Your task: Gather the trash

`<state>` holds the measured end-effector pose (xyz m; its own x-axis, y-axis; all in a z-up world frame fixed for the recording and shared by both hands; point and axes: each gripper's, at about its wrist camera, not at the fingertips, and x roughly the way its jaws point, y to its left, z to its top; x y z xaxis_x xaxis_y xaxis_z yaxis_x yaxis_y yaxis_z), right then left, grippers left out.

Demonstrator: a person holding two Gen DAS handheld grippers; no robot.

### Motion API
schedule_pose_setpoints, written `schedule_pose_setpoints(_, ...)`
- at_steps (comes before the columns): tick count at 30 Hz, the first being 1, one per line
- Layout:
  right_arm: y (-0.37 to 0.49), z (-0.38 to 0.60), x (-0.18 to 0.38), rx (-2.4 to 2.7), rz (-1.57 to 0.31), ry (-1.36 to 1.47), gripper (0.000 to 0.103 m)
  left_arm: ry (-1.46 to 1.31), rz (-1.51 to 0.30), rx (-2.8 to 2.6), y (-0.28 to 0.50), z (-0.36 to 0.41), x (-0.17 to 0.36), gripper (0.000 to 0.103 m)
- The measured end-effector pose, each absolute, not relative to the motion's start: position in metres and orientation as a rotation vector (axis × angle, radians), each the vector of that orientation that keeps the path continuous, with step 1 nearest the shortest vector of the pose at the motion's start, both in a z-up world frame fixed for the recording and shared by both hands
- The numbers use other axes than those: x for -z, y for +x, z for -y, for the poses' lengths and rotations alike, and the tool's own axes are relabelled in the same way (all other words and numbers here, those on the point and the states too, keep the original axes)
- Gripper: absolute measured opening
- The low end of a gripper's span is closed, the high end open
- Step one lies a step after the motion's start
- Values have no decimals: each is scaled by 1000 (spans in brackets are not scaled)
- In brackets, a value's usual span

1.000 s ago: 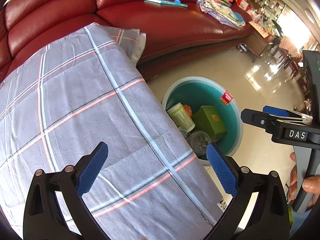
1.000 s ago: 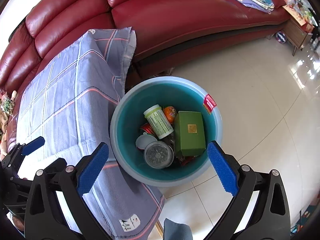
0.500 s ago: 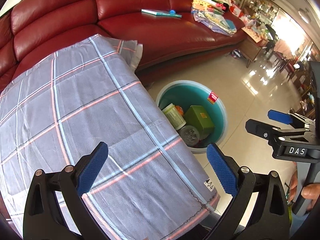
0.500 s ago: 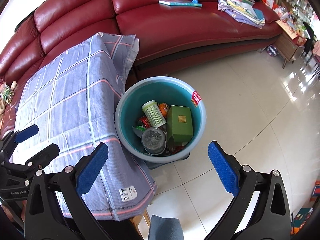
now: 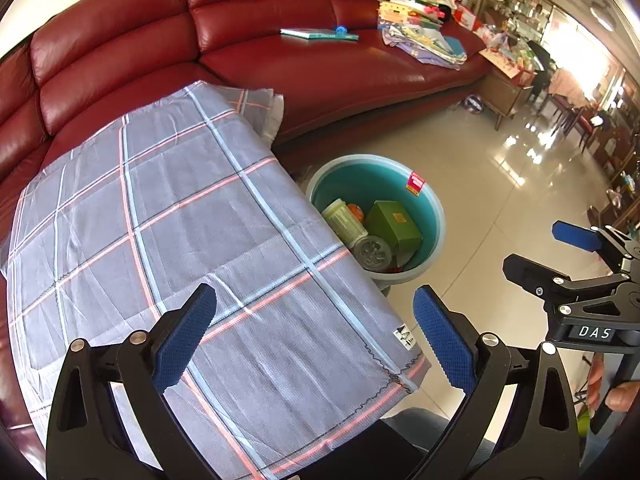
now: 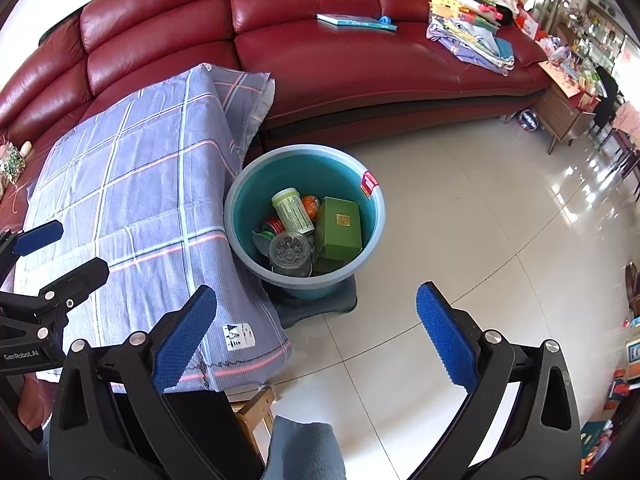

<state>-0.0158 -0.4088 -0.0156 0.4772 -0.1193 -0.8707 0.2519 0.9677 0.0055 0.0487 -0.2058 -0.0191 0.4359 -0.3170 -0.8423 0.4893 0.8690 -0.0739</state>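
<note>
A teal bucket (image 6: 372,216) (image 5: 434,216) stands on the tiled floor beside a cloth-covered table (image 5: 180,240) (image 6: 132,200). Inside it lie a green box (image 6: 340,222) (image 5: 394,226), a green-labelled bottle (image 6: 292,210) (image 5: 344,222), a clear round lid (image 6: 290,250) (image 5: 372,250), an orange item (image 6: 311,204) and a red can (image 6: 274,225). My left gripper (image 5: 314,332) hovers open above the bare cloth. My right gripper (image 6: 316,332) hangs open over the floor, high above and in front of the bucket. Nothing sits between either pair of fingers.
A red leather sofa (image 6: 320,60) (image 5: 280,60) curves behind the table and bucket, carrying a book (image 6: 356,22) and a pile of papers and cloths (image 6: 468,36). A wooden side table (image 6: 568,112) stands at the right. A hand (image 5: 620,394) grips the right tool's handle.
Both grippers have pulled up and back, so the bucket and table look smaller and farther away. Both stay open and empty. The trash in the bucket has not moved.
</note>
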Motion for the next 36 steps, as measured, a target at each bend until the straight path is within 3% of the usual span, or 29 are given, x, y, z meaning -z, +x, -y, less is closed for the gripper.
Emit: schedule_pose_setpoints(36, -12, 413, 49, 222, -1117, 156, 96, 199, -1055, 537, 47, 213, 46, 99)
